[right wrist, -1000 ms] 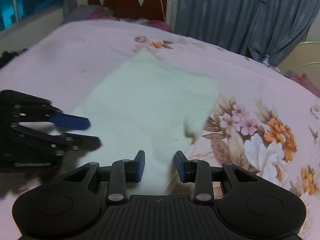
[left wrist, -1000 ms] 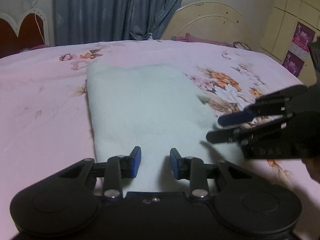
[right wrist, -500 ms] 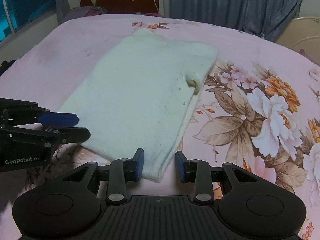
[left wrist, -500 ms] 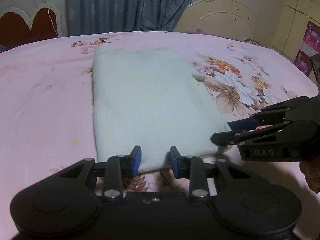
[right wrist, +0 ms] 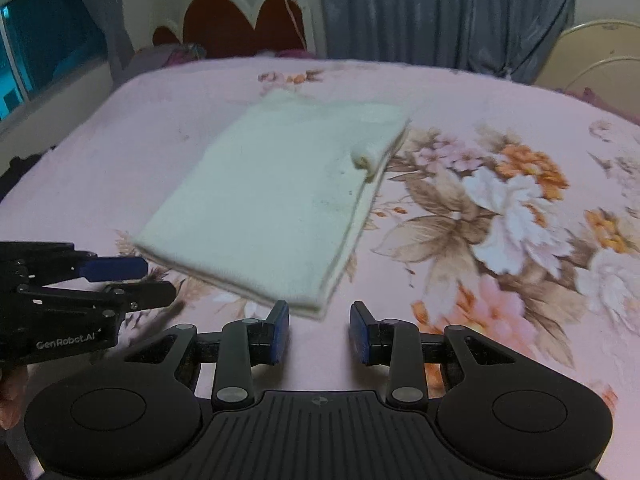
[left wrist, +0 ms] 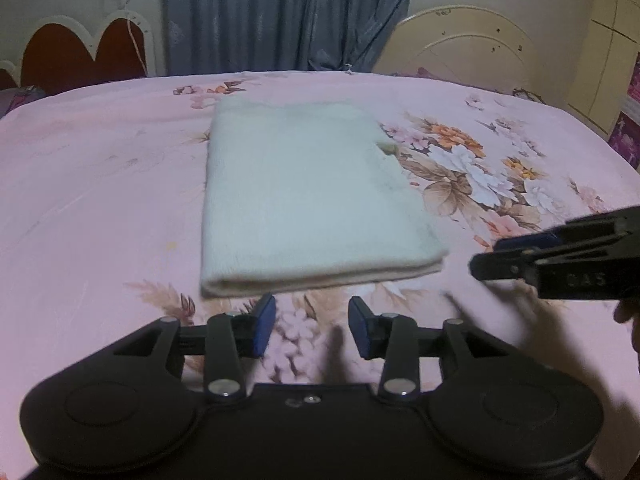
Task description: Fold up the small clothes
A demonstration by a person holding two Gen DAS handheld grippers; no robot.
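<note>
Both hand-held grippers have backed off the folded garment since 1 second ago.
Left hand-held gripper point(left wrist: 312, 330) and right hand-held gripper point(right wrist: 319, 332), released and empty, flank the pale cream fleece garment point(left wrist: 304, 200), resting flat on the pink floral bed point(left wrist: 100, 184), probably so the fold settles undisturbed.

Folded white cloth point(left wrist: 304, 200) on floral bed point(left wrist: 100, 184)

A bed point(left wrist: 100, 168) under a pink flowered sheet point(right wrist: 500, 208) fills the dim room, with a red scalloped headboard point(left wrist: 80, 54) and grey-blue curtains point(left wrist: 280, 16) behind it, a cream headboard point(left wrist: 460, 48) right of the curtains, and a window point(right wrist: 36, 52) left of the bed.
</note>
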